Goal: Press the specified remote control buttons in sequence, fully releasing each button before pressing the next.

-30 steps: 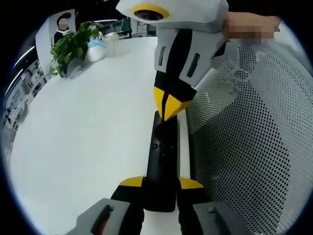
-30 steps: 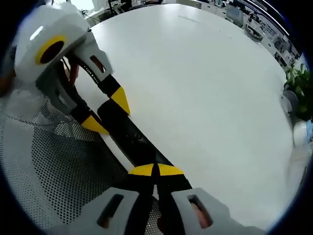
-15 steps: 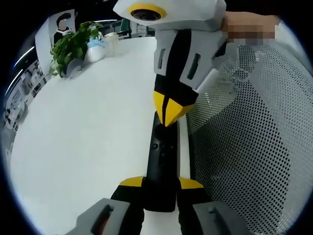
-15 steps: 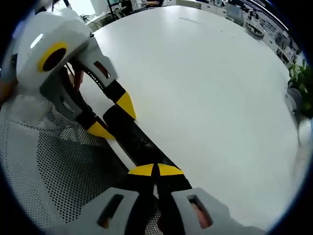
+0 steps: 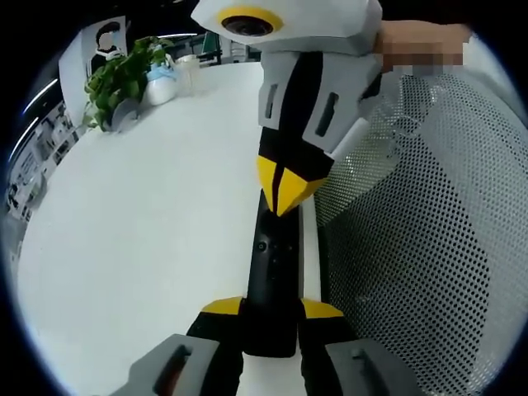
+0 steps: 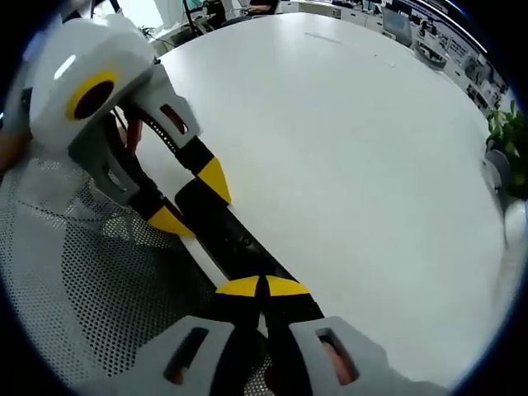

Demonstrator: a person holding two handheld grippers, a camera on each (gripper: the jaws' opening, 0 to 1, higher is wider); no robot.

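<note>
The left hand-held gripper point(image 5: 272, 307) stays clamped on the remote point(image 5: 272, 272); the right hand-held gripper's point(image 5: 282, 191) closed tips barely moved.

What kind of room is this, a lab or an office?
Probably an open office or meeting area: a large white table, a potted plant on it, a mesh chair beside it, and desks with screens behind.

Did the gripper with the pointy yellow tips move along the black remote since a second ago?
Yes, a little. In the left gripper view, the right gripper slid slightly toward the left gripper, judged against the remote.
</note>
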